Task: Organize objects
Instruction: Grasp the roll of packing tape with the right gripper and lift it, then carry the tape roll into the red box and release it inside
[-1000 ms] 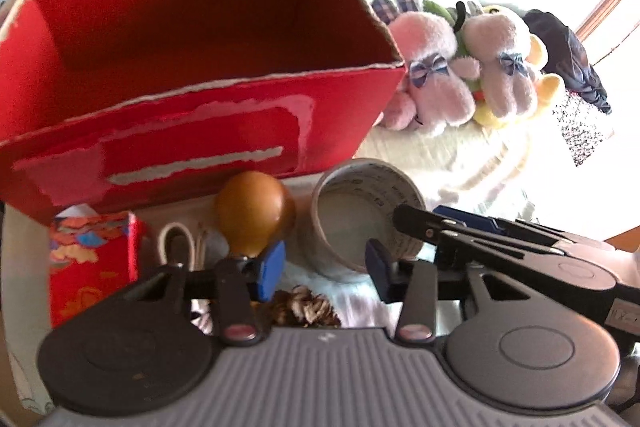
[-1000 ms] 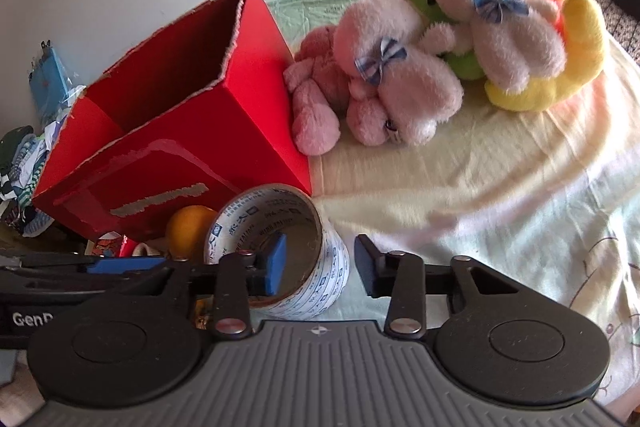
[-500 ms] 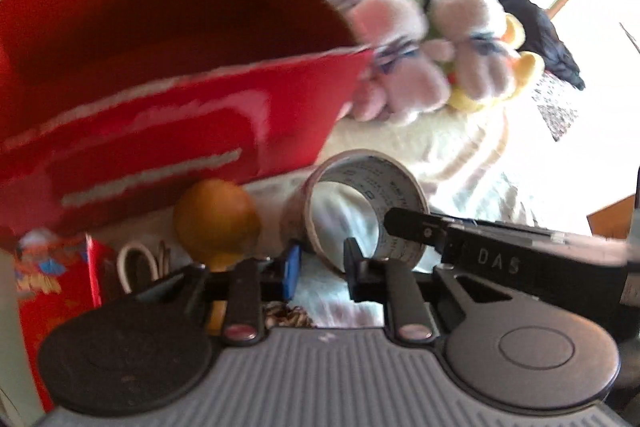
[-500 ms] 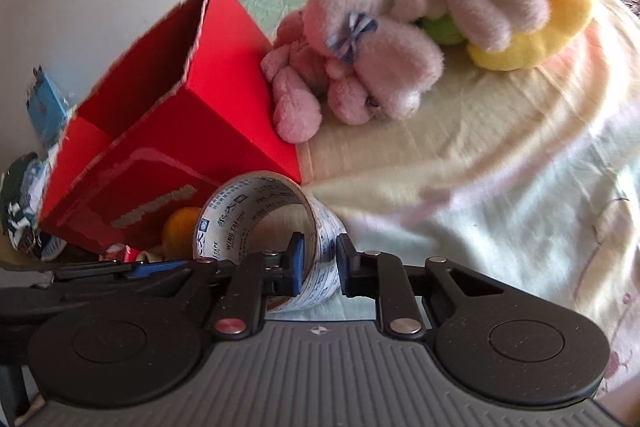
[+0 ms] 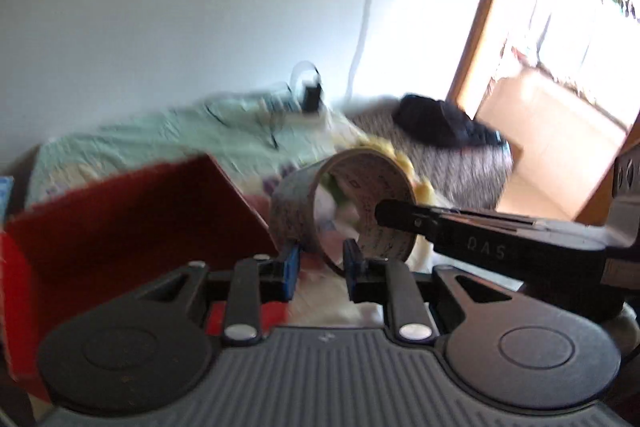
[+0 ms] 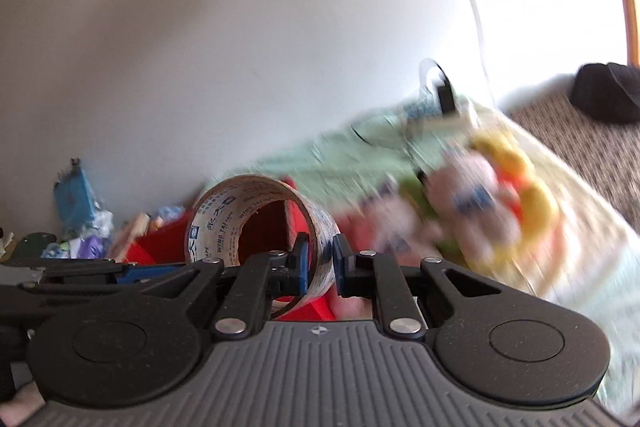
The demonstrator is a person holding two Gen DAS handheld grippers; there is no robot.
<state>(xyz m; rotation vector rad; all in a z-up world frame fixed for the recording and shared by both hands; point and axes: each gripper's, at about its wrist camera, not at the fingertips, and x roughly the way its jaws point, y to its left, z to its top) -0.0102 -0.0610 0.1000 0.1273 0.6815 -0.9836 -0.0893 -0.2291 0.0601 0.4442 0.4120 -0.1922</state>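
Note:
A roll of clear printed packing tape (image 5: 352, 195) hangs in the air above the open red cardboard box (image 5: 140, 219). My left gripper (image 5: 320, 273) is shut on the roll's lower rim. One of the right gripper's fingers (image 5: 404, 215) reaches in from the right across the roll's far wall. In the right wrist view the tape roll (image 6: 248, 211) stands on edge, and my right gripper (image 6: 320, 265) is shut on its right wall. The left gripper's fingers (image 6: 148, 271) meet the roll from the left. The red box (image 6: 148, 253) shows behind and through the roll.
Pink and yellow plush toys (image 6: 488, 203) lie blurred on the pale bedsheet right of the box. A power strip with a black adapter (image 5: 310, 99) sits by the wall. A black garment (image 5: 440, 125) lies at the far right, and blue and mixed clutter (image 6: 76, 199) at the left.
Both grippers closed on the tape roll and lifted it off the bed. Both views have swung upward toward the wall; the orange ball and red packet have dropped out of sight.

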